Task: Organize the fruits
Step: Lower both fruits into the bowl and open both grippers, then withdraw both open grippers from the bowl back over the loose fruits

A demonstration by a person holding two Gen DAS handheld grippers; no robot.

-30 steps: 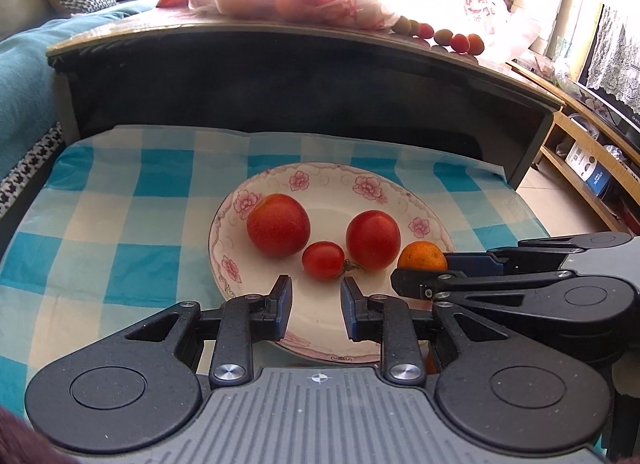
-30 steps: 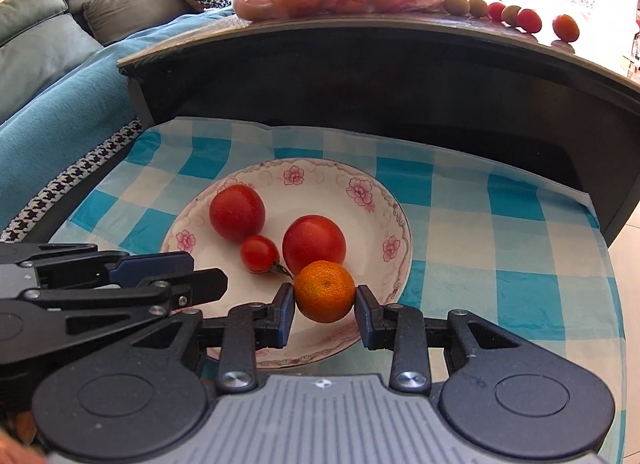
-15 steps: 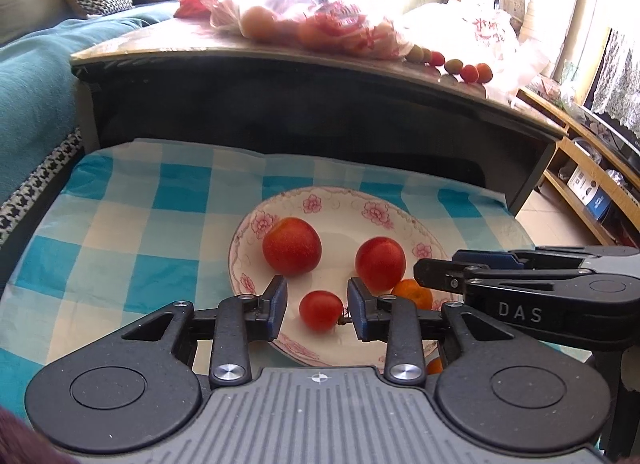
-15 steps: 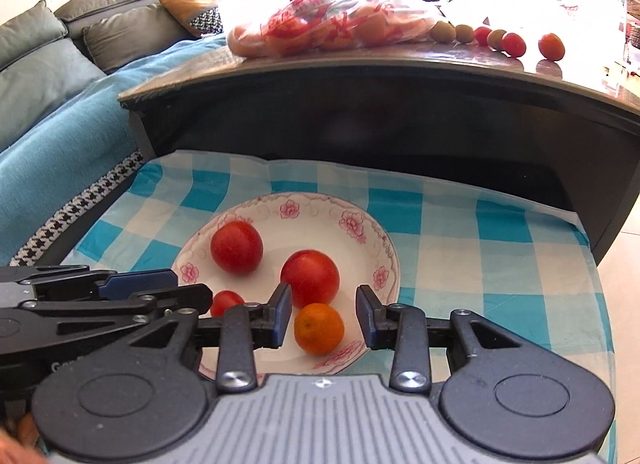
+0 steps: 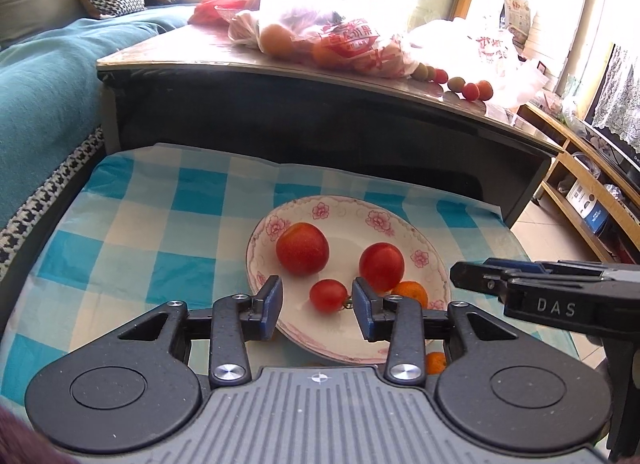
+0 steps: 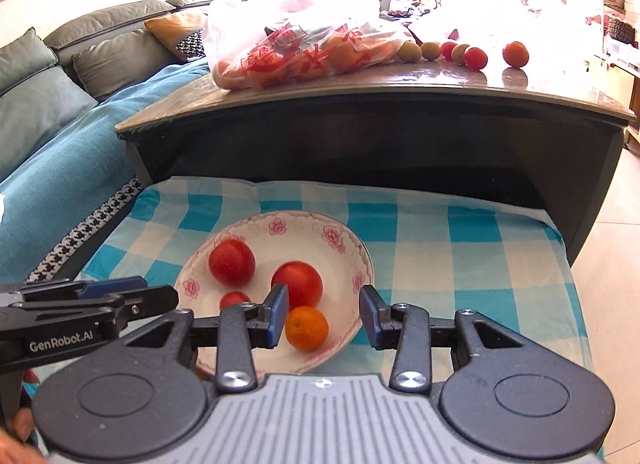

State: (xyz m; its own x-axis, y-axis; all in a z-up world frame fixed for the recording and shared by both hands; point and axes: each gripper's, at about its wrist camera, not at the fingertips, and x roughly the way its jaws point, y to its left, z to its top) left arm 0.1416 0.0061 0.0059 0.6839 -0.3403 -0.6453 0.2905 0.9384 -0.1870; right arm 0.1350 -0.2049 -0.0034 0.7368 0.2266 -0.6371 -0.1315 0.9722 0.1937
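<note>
Looking along the left gripper [image 5: 318, 306], its two blue fingers stand wide apart and hold nothing. A small tomato [image 5: 329, 295] sits between them on the flowered plate [image 5: 344, 208], low in the middle of the frame. Two big tomatoes [image 5: 302, 248] lie just above it. The orange [image 5: 412, 291] peeks out behind the right finger. The plate rests on a blue checked cloth [image 5: 160, 232].

From the right wrist view, the right gripper [image 6: 323, 315] is open too, gripping nothing. The orange [image 6: 306, 328] lies on the plate [image 6: 304, 224] just beside its left finger. A bag of fruit [image 6: 304, 48] sits on the dark desk [image 6: 380, 84] at the top of the frame.
</note>
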